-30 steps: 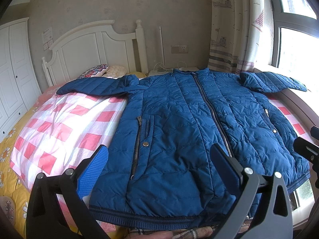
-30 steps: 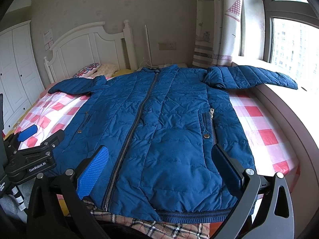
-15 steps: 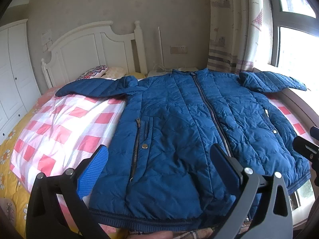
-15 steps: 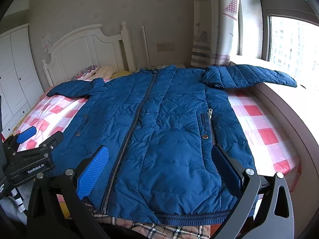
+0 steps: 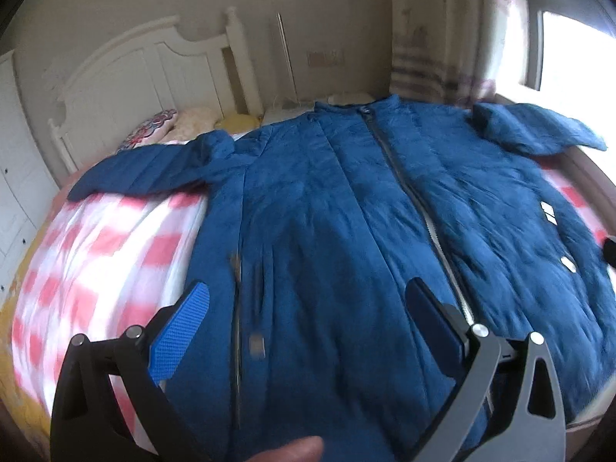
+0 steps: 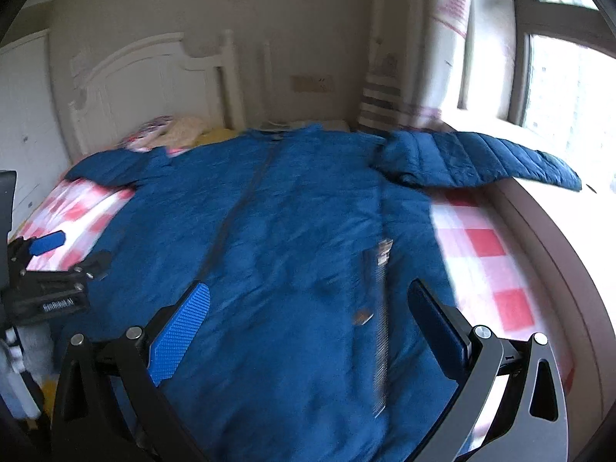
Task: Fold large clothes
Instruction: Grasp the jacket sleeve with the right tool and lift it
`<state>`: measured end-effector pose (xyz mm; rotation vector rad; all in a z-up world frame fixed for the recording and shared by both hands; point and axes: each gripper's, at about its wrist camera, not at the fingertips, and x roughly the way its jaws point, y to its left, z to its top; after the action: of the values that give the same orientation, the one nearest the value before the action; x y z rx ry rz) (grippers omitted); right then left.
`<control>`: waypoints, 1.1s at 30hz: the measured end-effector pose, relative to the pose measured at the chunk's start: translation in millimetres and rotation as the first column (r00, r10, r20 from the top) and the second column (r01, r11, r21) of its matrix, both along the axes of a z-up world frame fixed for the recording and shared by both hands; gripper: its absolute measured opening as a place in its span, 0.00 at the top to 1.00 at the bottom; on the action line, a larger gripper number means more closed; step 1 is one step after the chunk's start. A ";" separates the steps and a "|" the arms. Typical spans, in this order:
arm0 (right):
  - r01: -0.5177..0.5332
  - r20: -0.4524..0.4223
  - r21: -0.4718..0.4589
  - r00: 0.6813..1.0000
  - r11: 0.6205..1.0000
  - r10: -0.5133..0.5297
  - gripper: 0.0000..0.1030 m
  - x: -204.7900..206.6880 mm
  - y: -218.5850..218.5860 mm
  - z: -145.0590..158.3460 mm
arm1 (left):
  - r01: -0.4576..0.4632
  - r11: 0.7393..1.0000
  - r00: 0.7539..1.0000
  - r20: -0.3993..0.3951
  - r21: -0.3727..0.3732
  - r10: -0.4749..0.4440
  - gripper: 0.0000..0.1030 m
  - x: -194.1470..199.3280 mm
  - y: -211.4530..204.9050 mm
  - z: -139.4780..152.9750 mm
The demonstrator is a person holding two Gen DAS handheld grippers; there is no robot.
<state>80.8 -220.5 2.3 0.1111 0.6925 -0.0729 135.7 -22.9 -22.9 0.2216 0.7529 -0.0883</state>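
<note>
A large blue quilted jacket (image 5: 346,231) lies face up and zipped on the bed, both sleeves spread out sideways. My left gripper (image 5: 308,308) hovers open above its lower left front, near the left pocket zipper, holding nothing. In the right wrist view the same jacket (image 6: 288,250) fills the bed, and my right gripper (image 6: 308,308) hovers open above its lower right front beside the right pocket zipper (image 6: 379,288). The left gripper (image 6: 50,265) shows at that view's left edge. The right sleeve (image 6: 481,161) reaches onto the window ledge.
The bed has a pink and white checked cover (image 5: 96,254) and a white headboard (image 5: 146,88) with pillows (image 5: 154,134) against it. A curtain (image 5: 435,30) and window (image 6: 558,88) stand to the right, a white wardrobe (image 5: 15,161) to the left. A fingertip (image 5: 285,452) shows at the bottom.
Both grippers have moved forward and lower over the jacket, which now looks larger and motion-blurred. Its hem has dropped out of view. Both stay open.
</note>
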 end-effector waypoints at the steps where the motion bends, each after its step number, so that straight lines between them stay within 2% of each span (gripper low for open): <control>1: 0.041 -0.005 0.032 0.999 0.999 -0.040 0.04 18.2 -21.6 -1.7 | -0.019 1.000 1.000 -0.009 0.019 0.019 0.02 28.8 -1.7 -1.9; 6: 0.245 -0.047 0.092 0.969 0.965 -0.241 0.04 92.0 -106.8 -15.8 | -0.067 0.996 0.996 -0.048 0.066 0.070 0.02 129.0 -4.4 -17.4; 9: 0.327 -0.076 0.138 0.944 0.935 -0.320 0.04 129.0 -148.4 -25.5 | -0.124 0.992 0.987 -0.100 0.021 0.125 0.02 170.4 7.8 -39.5; 11: 0.383 -0.094 0.170 0.924 0.908 -0.372 0.04 149.5 -172.7 -32.6 | -0.149 0.989 0.979 -0.140 0.017 0.150 0.02 180.2 16.6 -59.7; 12: 0.416 -0.106 0.191 0.909 0.889 -0.403 0.04 159.7 -186.1 -36.9 | -0.163 0.986 0.974 -0.167 -0.034 0.155 0.02 184.0 24.2 -70.0; 14: 0.494 -0.127 0.218 0.869 0.842 -0.478 0.04 176.3 -211.2 -44.7 | -0.173 0.980 0.970 -0.191 -0.097 0.152 0.02 185.3 33.8 -68.5; 18: 0.571 -0.135 0.225 0.821 0.790 -0.555 0.05 193.4 -239.5 -51.5 | -0.179 0.981 0.967 -0.195 -0.073 0.162 0.02 186.0 30.3 -71.1; 19: 0.581 -0.131 0.236 0.813 0.779 -0.567 0.09 194.8 -243.6 -51.8 | -0.187 0.979 0.966 -0.199 -0.082 0.167 0.02 187.4 31.3 -71.5; 20: 0.575 -0.112 0.256 0.816 0.777 -0.567 0.28 196.4 -247.9 -50.5 | -0.193 0.977 0.963 -0.206 -0.092 0.171 0.02 188.2 32.0 -72.0; 21: 0.569 -0.098 0.258 0.819 0.781 -0.565 0.54 195.8 -244.6 -48.3 | -0.199 0.975 0.961 -0.215 -0.098 0.174 0.02 190.3 33.2 -72.1; 23: 0.571 -0.030 0.205 0.815 0.795 -0.578 0.76 195.5 -234.6 -36.0 | -0.203 0.974 0.959 -0.222 -0.099 0.177 0.02 191.7 32.4 -71.8; 25: 0.506 0.079 0.121 0.853 0.854 -0.517 0.80 196.7 -208.1 -14.0 | -0.201 0.975 0.958 -0.226 -0.096 0.175 0.02 194.6 31.6 -72.0; 27: 0.401 0.152 0.017 0.904 0.916 -0.399 0.81 198.8 -165.5 6.3 | -0.195 0.976 0.959 -0.226 -0.095 0.170 0.02 194.0 31.5 -71.9; 28: 0.340 0.175 -0.050 0.929 0.939 -0.327 0.81 201.7 -141.9 12.5 | -0.194 0.976 0.959 -0.226 -0.096 0.168 0.02 194.6 31.8 -72.0; 29: 0.236 0.183 -0.156 0.961 0.959 -0.207 0.81 206.8 -104.9 15.5 | -0.194 0.976 0.960 -0.226 -0.097 0.168 0.02 195.0 31.9 -71.9; 31: 0.081 0.130 -0.244 0.990 0.966 -0.050 0.81 214.4 -58.1 7.4 | -0.194 0.976 0.960 -0.224 -0.097 0.169 0.02 195.2 31.8 -71.8; 32: -0.039 0.050 -0.261 0.997 0.965 0.054 0.80 220.8 -29.3 -5.6 | -0.194 0.976 0.960 -0.223 -0.096 0.169 0.02 195.0 31.8 -71.8; 33: -0.100 -0.007 -0.266 0.995 0.959 0.101 0.80 225.1 -13.9 -16.4 | -0.194 0.976 0.960 -0.223 -0.098 0.168 0.02 194.8 32.0 -71.8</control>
<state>305.8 -234.4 -14.1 -0.1823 0.6742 -0.0674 330.5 9.1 -94.7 0.0280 0.9755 0.0176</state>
